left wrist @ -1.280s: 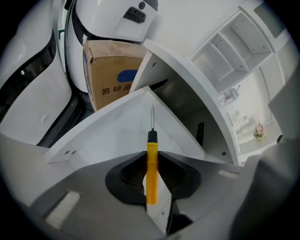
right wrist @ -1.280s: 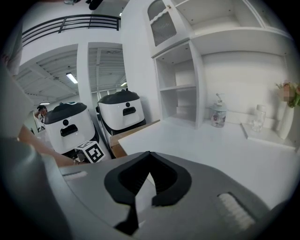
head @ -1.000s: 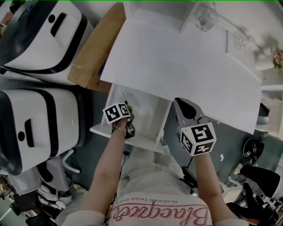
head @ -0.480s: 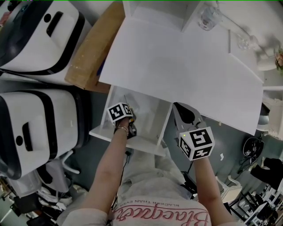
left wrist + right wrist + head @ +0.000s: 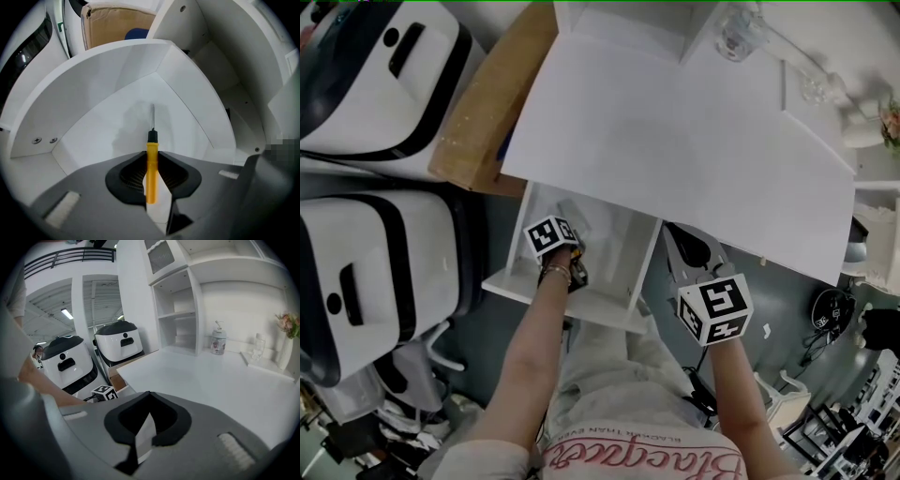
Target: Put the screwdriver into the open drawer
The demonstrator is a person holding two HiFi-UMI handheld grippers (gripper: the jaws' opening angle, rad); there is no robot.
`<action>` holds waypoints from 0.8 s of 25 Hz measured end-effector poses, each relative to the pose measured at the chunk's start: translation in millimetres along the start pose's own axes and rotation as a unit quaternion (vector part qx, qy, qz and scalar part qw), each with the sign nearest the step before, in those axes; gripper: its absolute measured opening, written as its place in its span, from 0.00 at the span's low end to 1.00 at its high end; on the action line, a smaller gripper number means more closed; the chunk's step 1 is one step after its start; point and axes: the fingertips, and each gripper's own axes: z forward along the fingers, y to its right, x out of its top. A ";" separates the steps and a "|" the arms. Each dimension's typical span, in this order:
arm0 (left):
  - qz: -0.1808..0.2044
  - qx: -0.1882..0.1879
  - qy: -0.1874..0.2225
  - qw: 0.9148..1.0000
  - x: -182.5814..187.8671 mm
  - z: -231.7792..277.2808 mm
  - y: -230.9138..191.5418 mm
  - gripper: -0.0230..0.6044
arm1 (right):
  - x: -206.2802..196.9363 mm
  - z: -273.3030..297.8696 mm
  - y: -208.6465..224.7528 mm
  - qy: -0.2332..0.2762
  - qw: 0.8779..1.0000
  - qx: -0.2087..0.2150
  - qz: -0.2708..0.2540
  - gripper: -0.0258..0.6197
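Left gripper (image 5: 152, 158) down inside open drawer (image 5: 98, 79), jaws clamped on yellow handle of screwdriver (image 5: 151, 180), metal shaft aimed at drawer's far corner. Right gripper (image 5: 148, 399) off beside drawer, at edge of white surface (image 5: 220, 385), jaws closed, nothing in them.
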 end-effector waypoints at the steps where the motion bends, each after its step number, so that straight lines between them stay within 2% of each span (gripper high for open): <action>1: 0.000 0.002 0.001 1.000 -0.2 0.6 -0.4 0.19 | -0.6 -0.6 0.3 -0.001 1.000 0.000 0.000 0.04; 9: 0.005 0.024 -0.011 1.000 -6.9 5.4 -5.4 0.19 | -2.0 0.5 1.0 -0.002 1.000 0.001 0.003 0.04; 13: 0.001 0.021 -0.011 1.000 -6.6 4.1 -4.2 0.20 | -1.1 0.8 -1.0 -0.002 1.000 0.007 0.001 0.04; 15: 0.002 0.006 -0.017 1.000 -8.4 4.2 0.5 0.26 | -0.4 1.3 -0.8 -0.001 1.000 0.010 0.000 0.04; 17: 0.006 -0.011 -0.027 1.000 -11.0 4.2 7.0 0.39 | 0.5 1.7 0.1 0.000 1.000 0.013 0.000 0.04; 20: 0.006 -0.025 -0.038 0.999 -15.3 1.4 11.8 0.50 | 2.8 1.0 -0.5 0.002 1.000 0.018 0.000 0.04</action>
